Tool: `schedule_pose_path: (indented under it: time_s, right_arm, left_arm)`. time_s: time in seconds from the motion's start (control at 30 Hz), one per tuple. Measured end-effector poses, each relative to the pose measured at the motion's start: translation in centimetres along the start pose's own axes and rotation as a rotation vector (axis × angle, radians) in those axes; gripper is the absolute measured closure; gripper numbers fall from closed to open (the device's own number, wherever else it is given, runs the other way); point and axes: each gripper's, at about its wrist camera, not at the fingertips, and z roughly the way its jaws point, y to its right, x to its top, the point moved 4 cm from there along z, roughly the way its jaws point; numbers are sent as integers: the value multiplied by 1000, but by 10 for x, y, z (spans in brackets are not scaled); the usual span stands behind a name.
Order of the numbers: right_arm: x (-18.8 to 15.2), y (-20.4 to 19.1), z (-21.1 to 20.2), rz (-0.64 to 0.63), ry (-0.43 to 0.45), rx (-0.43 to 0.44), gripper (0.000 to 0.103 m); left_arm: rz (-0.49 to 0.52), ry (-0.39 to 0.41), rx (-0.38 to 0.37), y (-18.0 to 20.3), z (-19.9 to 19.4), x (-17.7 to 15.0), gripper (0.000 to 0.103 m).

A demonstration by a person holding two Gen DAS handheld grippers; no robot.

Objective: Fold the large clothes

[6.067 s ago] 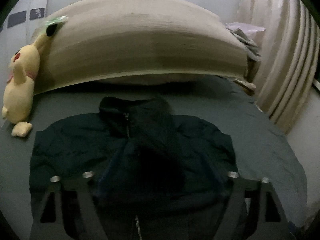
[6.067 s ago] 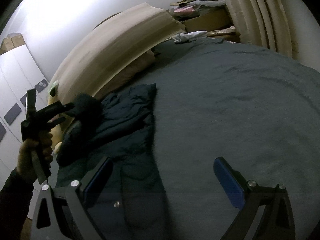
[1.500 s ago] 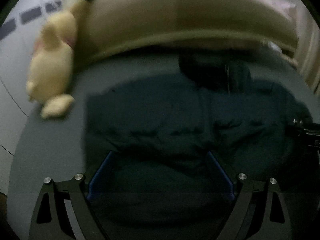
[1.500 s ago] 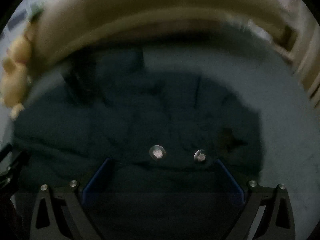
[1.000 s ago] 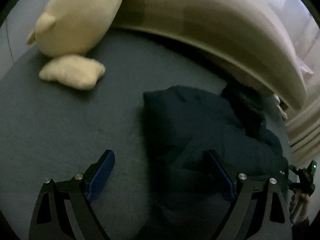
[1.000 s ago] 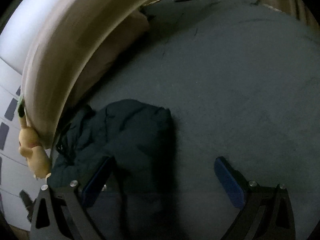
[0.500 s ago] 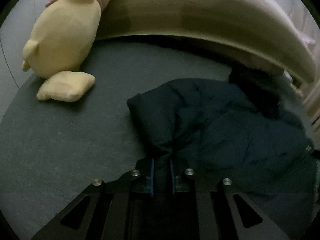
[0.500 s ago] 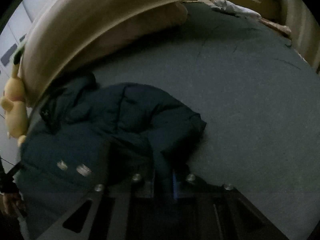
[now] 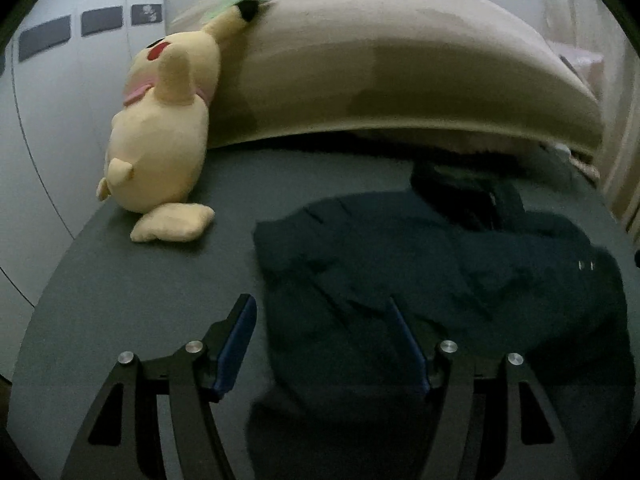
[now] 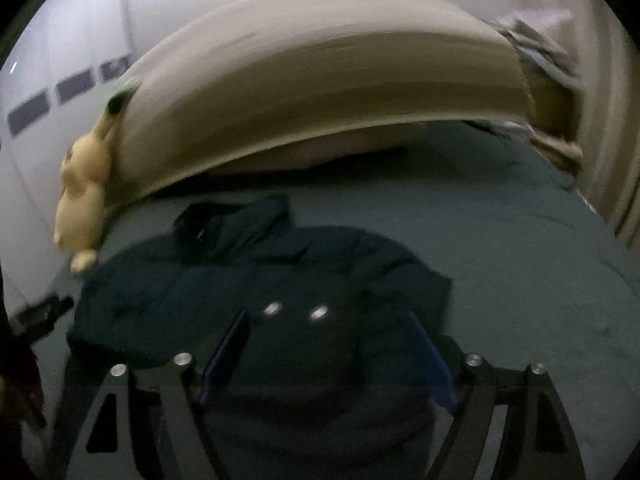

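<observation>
A dark navy hooded jacket (image 9: 440, 272) lies bunched on the grey-blue bed (image 9: 140, 300), its hood towards the headboard. My left gripper (image 9: 324, 340) hovers over the jacket's left edge. Its jaws are opening, and the blue pads (image 9: 240, 336) stand apart with cloth below them, not pinched. In the right wrist view the jacket (image 10: 260, 280) fills the middle, with two shiny snaps (image 10: 296, 310) showing. My right gripper (image 10: 330, 354) hangs above its near part. Those jaws are opening too, and neither pad presses on the fabric.
A yellow plush toy (image 9: 160, 140) leans on the beige padded headboard (image 9: 400, 80) at the bed's left corner. White cupboard doors (image 9: 48, 120) stand at the left. A pile of clothes (image 10: 540, 52) and a curtain sit at the far right. Bare bedspread (image 10: 540, 280) stretches to the jacket's right.
Half a second ago both grippers were shut on folds of the jacket. Both have let go, opened and drawn back and upward, and the jacket lies on the bed.
</observation>
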Motion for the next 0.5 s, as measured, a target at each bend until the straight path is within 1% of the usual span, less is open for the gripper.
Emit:
schedule_pose_path:
  time_s: [0.07,0.1,0.17,0.2,0.23,0.27,0.37,0.5]
  right_arm:
    - [-19,-9,9,-31,-45,-17,21]
    - [-30,-14,22,-53,-75,-35,21]
    - [-43,-17,39,-89,-125,-75,21]
    - [-58,-13,46,-84,-163,-76,22]
    - [-65,-10,56,-59,-192,-62,23]
    - [-64,-7,60,-45,-190,-58,23]
    - [-64,-9,67,-60,-210,-70,23]
    - [-69,-11,63,-65,-216,-80,22]
  left_arm:
    - [34,-19,14,11,6,-9,35]
    - [46,-29,19,15,10,-13,35]
    - [40,-51,25,18,20,-20,35]
    - [33,-63,19,17,25,-23,35]
    - [31,-68,19,17,28,-26,35]
    - [28,-70,18,16,31,-27,35]
    - [51,-73,25,16,36,-29,33]
    - [48,-84,21,17,39,-34,33]
